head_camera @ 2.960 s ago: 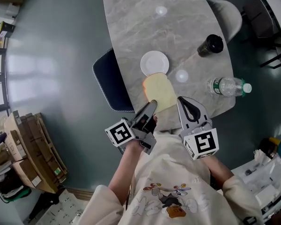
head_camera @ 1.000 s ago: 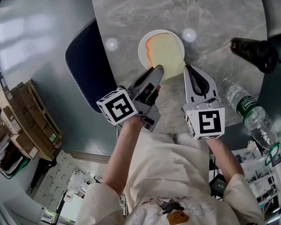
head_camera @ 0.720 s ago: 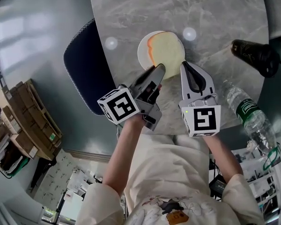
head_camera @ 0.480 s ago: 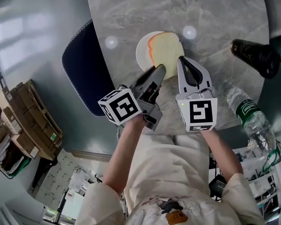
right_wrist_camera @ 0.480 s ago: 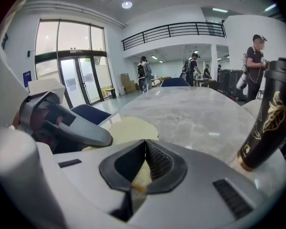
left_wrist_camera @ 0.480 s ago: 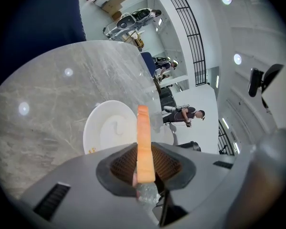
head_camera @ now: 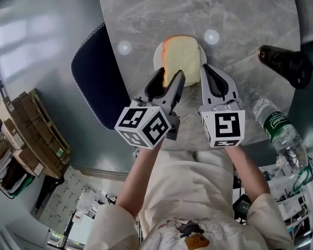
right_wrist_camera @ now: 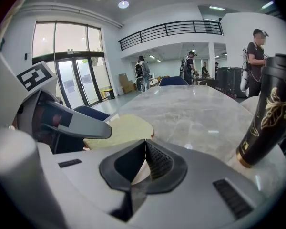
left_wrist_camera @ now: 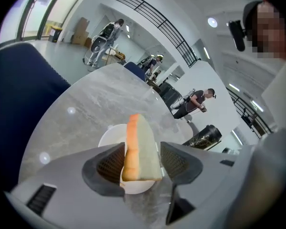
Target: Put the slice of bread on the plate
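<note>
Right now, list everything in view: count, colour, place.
table: 1, grey marble, ahead of the person
plate: 1, white, near the table's edge, mostly covered by bread
bread slice: 1, pale with orange-brown crust, over the plate
cup: 1, black with gold pattern, on the table at right
water bottle: 1, clear with green label, at the table's right edge
chair: 1, dark blue, left of the table
cardboard boxes: several, brown, on the floor at far left
people: several, background
left tongs: 1, grey, jaws opening, bread slice between them
right tongs: 1, grey, shut, empty, right of the bread
</note>
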Available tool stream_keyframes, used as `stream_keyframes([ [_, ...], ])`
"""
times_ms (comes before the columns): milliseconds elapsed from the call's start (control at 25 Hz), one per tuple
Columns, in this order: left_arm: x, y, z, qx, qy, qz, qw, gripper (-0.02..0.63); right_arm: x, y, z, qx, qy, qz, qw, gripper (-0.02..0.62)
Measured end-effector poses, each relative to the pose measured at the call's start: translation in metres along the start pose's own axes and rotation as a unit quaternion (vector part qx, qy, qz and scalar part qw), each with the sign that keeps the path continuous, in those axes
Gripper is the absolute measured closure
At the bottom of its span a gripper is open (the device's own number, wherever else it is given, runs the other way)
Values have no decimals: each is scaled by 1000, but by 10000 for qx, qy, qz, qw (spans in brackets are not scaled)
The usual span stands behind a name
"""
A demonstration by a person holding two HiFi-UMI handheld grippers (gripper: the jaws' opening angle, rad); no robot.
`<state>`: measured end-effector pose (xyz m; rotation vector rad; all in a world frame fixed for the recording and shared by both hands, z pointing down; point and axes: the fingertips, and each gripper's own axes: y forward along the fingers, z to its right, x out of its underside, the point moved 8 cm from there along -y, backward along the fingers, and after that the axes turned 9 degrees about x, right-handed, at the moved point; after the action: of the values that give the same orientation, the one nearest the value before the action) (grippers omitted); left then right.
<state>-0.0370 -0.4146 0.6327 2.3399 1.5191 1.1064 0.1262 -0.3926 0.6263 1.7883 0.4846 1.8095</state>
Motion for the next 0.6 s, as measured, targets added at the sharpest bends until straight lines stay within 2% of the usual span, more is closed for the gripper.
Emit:
stream_keyframes([
  [160, 0, -2, 0, -300, 498, -156, 9982, 356, -5, -6, -2, 6, 70, 42, 10000, 589],
  [360, 3, -6, 0, -622, 1049, -375, 9918, 356, -9, -9, -4, -22, 88, 95, 9999, 589],
  [480, 6, -6, 0, -717, 1399, -644, 9855, 355, -10, -11, -5, -23, 103, 95, 9999, 589],
  [600, 10, -3, 0, -816, 1816, -971, 9752, 354, -9, -13, -5, -23, 133, 103, 9999, 589],
])
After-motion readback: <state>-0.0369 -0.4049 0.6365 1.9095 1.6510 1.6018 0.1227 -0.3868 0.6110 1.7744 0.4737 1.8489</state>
